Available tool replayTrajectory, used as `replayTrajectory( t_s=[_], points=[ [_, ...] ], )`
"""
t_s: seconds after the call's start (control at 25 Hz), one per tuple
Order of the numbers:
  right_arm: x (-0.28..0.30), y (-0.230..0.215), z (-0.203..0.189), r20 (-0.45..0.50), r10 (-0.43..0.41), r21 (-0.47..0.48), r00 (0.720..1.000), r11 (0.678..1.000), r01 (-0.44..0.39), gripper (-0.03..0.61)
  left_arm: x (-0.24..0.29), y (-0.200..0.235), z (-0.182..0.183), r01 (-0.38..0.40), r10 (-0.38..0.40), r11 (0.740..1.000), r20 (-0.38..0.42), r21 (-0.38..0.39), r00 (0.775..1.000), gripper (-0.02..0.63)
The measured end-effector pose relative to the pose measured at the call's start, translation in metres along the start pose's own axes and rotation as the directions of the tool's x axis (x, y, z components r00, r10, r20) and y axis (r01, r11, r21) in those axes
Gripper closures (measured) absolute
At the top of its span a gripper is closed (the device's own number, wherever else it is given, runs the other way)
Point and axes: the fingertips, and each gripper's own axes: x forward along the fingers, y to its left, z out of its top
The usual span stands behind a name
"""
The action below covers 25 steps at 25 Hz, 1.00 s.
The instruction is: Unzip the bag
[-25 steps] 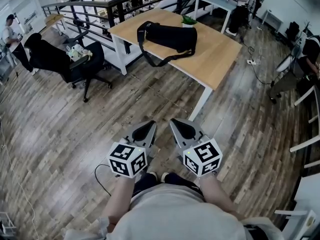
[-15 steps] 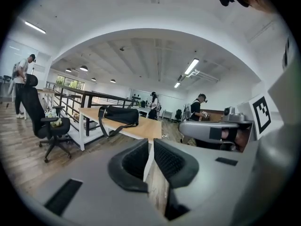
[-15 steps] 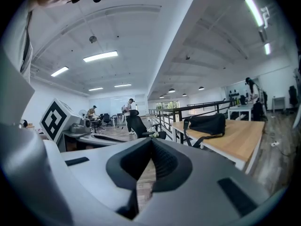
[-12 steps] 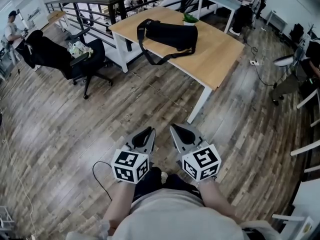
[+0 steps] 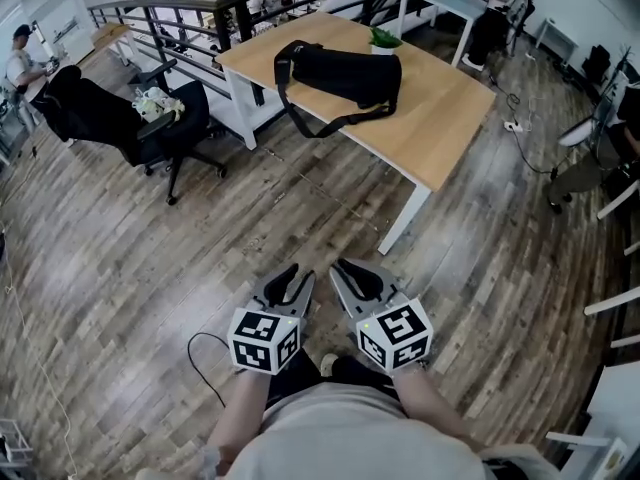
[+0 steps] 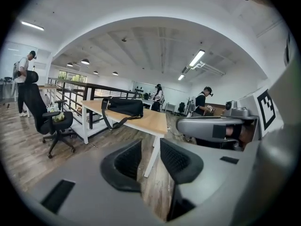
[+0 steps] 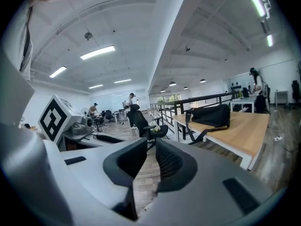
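Resting near the far edge of the light wooden table point(image 5: 440, 118), the black fabric duffel bag point(image 5: 345, 73) lies untouched. Well apart from it, the left gripper point(image 5: 298, 273) and right gripper point(image 5: 345, 266) are opening their jaws, both empty.

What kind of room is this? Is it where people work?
Probably an open office: a wooden desk with a black bag on it, a black swivel chair, and a dark railing behind.

No word, number or brand can be read; the left gripper point(image 5: 288, 276) and right gripper point(image 5: 350, 271) bear only black-and-white square markers point(image 5: 263, 340).
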Motion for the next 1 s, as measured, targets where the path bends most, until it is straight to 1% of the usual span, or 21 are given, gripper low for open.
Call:
replayTrajectory(
  t_s=[0.04,0.28,0.36,0.48,0.56,0.64,0.76,1.0],
  points=[
    [0.007,-0.005,0.004,0.004,-0.007,-0.001,1.0,1.0,0.007,0.508,0.007,0.007,0.005,0.003,-0.003,1.0,0.001,0.006,1.0,0.492],
    [0.074,-0.043,0.039,0.021,-0.047,-0.012,0.999,0.999,0.047,0.472,0.049,0.065,0.051,0.024,-0.025,1.0,0.035,0.018,0.999,0.492],
    [0.1,-0.048,0.056,0.026,-0.04,-0.025,0.999,0.999,0.041,0.462,0.06,0.089,0.07,0.026,-0.027,0.999,0.044,0.026,0.999,0.492],
    [0.139,-0.049,0.077,0.023,-0.009,-0.045,1.0,0.999,0.01,0.436,0.075,0.125,0.097,0.029,-0.031,0.999,0.06,0.038,0.998,0.492],
    [0.163,-0.048,0.086,0.026,0.001,-0.044,1.0,0.999,0.0,0.433,0.082,0.147,0.11,0.037,-0.039,0.998,0.062,0.045,0.997,0.492],
    [0.188,-0.049,0.095,0.03,-0.006,-0.04,1.0,0.999,0.007,0.433,0.089,0.17,0.121,0.044,-0.047,0.998,0.062,0.05,0.997,0.492],
    [0.221,-0.053,0.102,0.007,-0.031,-0.044,0.999,0.999,0.032,0.436,0.099,0.201,0.133,0.054,-0.056,0.998,0.061,0.043,0.997,0.492],
    [0.263,-0.057,0.106,-0.01,-0.072,-0.02,0.997,0.997,0.071,0.436,0.108,0.243,0.137,0.061,-0.062,0.998,0.049,0.021,0.997,0.492]
  ],
)
